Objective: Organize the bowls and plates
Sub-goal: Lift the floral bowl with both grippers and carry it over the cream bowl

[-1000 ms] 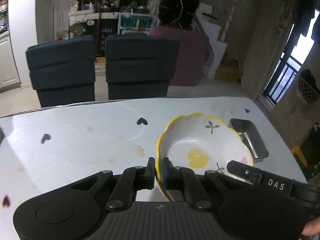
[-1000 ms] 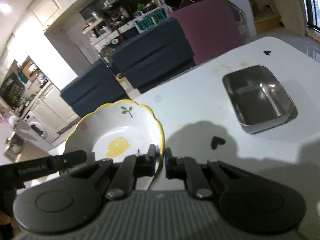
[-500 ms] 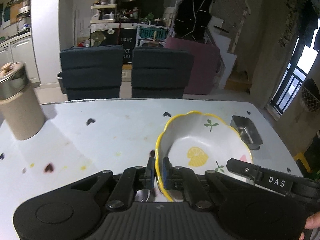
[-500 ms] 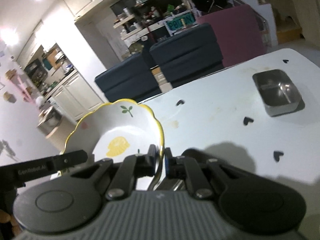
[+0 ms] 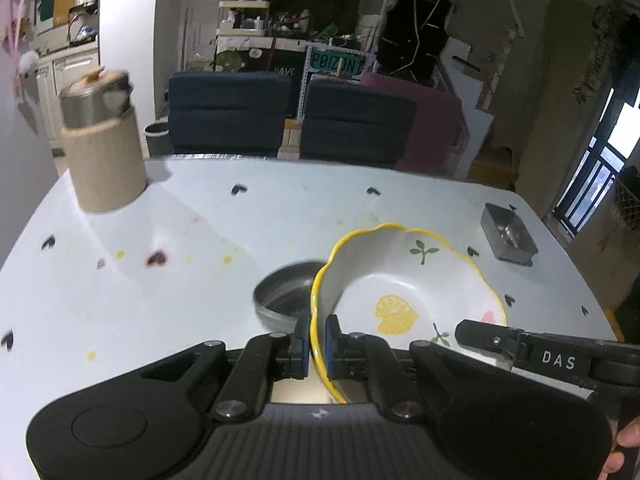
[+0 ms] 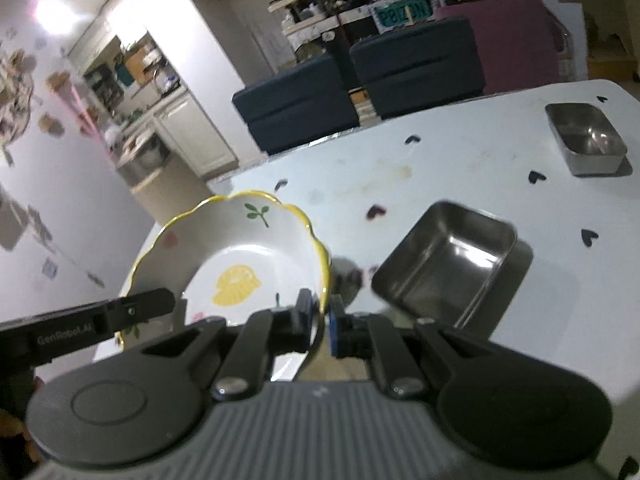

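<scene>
left wrist view: left gripper (image 5: 317,340) jaws clamped on the scalloped lemon bowl (image 5: 408,280) rim, hiding part of a round steel bowl (image 5: 282,298) on the table (image 5: 160,280). right wrist view: right gripper (image 6: 320,318) jaws clamped on the opposite rim; square steel tray (image 6: 444,268) blurred.

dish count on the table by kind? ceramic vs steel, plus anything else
Ceramic lemon-print bowl, held by left gripper and right gripper: 1
Round steel bowl: 1
Rectangular steel trays: 2, near and far
Beige canister with steel lid: 1
Total: 5
</scene>
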Available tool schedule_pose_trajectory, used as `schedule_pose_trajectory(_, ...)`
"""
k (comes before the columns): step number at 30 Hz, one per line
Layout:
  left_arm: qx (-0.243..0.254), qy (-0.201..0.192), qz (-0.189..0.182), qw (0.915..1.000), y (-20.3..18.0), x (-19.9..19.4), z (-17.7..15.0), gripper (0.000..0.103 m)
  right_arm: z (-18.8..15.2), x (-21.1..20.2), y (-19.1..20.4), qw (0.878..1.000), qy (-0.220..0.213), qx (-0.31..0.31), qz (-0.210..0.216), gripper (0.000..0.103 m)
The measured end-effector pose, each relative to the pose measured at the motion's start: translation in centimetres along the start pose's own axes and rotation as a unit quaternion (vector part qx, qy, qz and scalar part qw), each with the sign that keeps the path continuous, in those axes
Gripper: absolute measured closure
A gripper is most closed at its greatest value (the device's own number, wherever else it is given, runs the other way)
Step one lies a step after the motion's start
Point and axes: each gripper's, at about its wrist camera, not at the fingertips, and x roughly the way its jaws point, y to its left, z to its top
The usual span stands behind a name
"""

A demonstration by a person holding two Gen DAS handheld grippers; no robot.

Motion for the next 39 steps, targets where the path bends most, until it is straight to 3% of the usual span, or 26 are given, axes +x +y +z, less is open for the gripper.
schedule_pose_trajectory(18, -0.019, 0.093, -0.002, 0.9955, 4.0, 3.4, -4.8, 0.095, -4.2, 3.4, 1.3, 0.993, 0.11, -0.027, -0.033, 0.093)
schedule_pose_trajectory(28, -0.005, 0.134, -0.006, 0.991, 4.4, 5.0, -5.7, 0.093, -5.4, 4.8, 2.3, 0.988, 0.14, -0.037, -0.05, 0.093)
schedule_pose_trajectory(39, 0.004, 0.15, -0.011, 0.9886, 4.4, 5.9, -5.8, 0.092, -5.5, 5.7, 2.3, 0.986, 0.153, -0.035, -0.063, 0.093)
